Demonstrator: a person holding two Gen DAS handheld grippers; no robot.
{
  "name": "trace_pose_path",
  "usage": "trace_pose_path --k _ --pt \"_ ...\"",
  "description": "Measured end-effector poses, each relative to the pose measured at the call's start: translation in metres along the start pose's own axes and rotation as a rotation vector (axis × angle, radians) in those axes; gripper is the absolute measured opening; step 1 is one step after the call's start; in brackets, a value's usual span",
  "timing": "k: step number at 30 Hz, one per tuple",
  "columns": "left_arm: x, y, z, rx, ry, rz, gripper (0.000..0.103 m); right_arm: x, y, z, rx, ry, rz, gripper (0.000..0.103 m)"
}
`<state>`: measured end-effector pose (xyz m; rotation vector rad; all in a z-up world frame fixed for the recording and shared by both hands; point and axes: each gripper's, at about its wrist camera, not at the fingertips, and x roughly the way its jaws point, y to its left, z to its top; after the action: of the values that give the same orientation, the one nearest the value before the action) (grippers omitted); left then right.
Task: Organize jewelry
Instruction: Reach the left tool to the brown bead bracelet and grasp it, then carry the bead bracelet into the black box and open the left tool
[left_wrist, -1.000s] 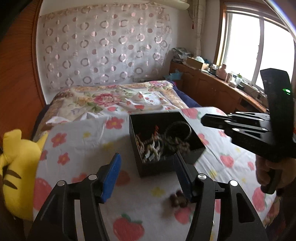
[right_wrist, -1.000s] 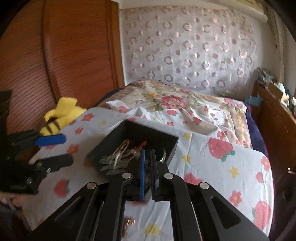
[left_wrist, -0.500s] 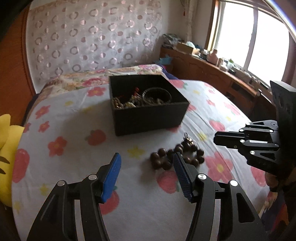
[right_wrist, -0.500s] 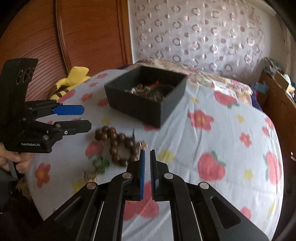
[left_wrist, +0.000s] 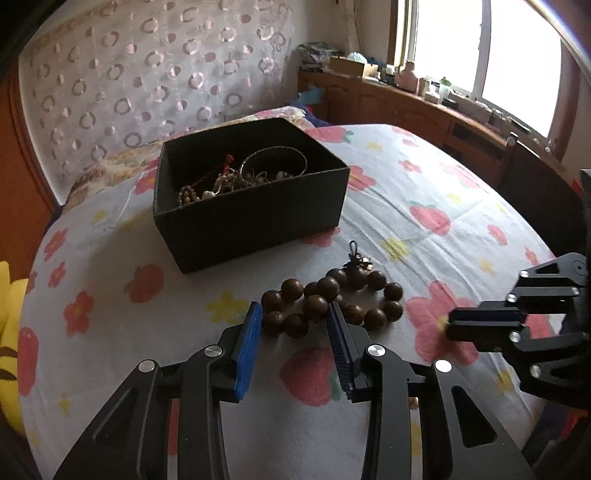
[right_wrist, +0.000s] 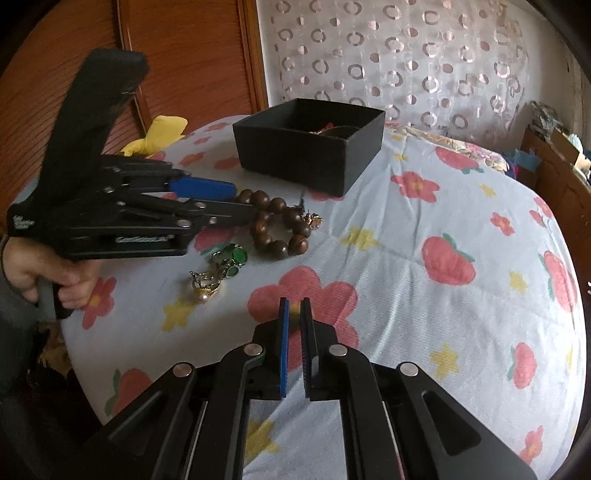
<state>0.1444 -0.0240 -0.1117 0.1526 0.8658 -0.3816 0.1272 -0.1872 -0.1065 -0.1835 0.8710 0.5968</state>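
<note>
The bead bracelet lies on the flowered bedspread, a little in front of the black box that already holds other jewelry, toward the near edge of the bed. The left gripper is down over the bracelet's near-left end with its blue pads apart; its jaws have just been closing, and a few beads sit between them, though I cannot be sure from these views whether the pads yet press on them. The right gripper hovers over bare cloth near the bed's front edge, its fingers together and empty.

To finish this pick well, I would close on two or three beads across the cord rather than on one round bead, which may roll out. Keep the tips just clear of the cloth so it does not bunch. Lift slowly, since the rest will dangle, with its small tassel. The green brooch and the gold trinket lie beside it.
</note>
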Motion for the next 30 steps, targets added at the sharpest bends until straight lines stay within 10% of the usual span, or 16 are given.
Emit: trace_pose_path --k 11,25,30 --pt "0.006 -0.004 0.007 0.064 0.007 0.013 0.012 -0.001 0.003 -0.002 -0.012 -0.007 -0.004 0.008" --pt "-0.078 0.005 -0.001 -0.047 -0.204 0.0 0.012 0.0 0.021 0.003 -0.017 -0.019 0.043 0.008" --pt "-0.101 0.017 -0.005 -0.076 -0.255 0.029 0.012 0.005 0.034 0.017 -0.022 -0.03 0.079 0.022"
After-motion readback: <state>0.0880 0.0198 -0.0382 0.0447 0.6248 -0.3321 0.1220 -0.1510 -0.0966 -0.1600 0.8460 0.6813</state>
